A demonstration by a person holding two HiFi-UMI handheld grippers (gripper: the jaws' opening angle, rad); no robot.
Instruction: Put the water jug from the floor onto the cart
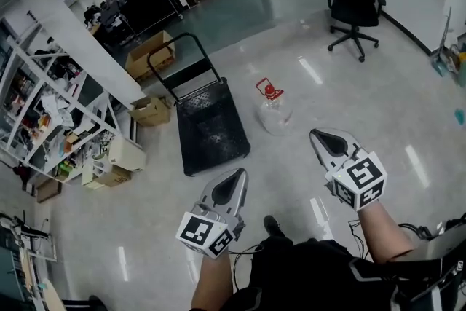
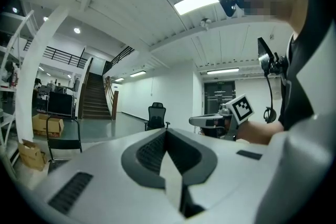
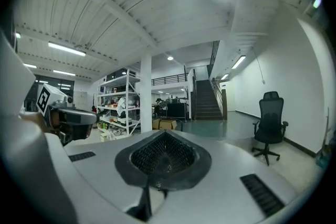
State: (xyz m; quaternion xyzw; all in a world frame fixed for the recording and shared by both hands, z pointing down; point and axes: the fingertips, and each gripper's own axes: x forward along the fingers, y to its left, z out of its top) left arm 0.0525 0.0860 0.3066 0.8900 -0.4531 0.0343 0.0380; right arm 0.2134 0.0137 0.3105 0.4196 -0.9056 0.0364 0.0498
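Step one: reach the water jug (image 1: pixel 274 109)
Left gripper (image 1: pixel 231 184) and right gripper (image 1: pixel 328 142) are closed, empty; next they open and grab it near the cart (image 1: pixel 211 126)

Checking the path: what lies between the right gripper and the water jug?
Only bare floor, in the head view; right gripper and water jug stand apart.

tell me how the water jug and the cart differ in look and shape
The water jug is clear with a red top; the cart is black. The water jug is small and rounded; the cart is a larger flat deck with an upright handle. Both stand on the floor, apart.
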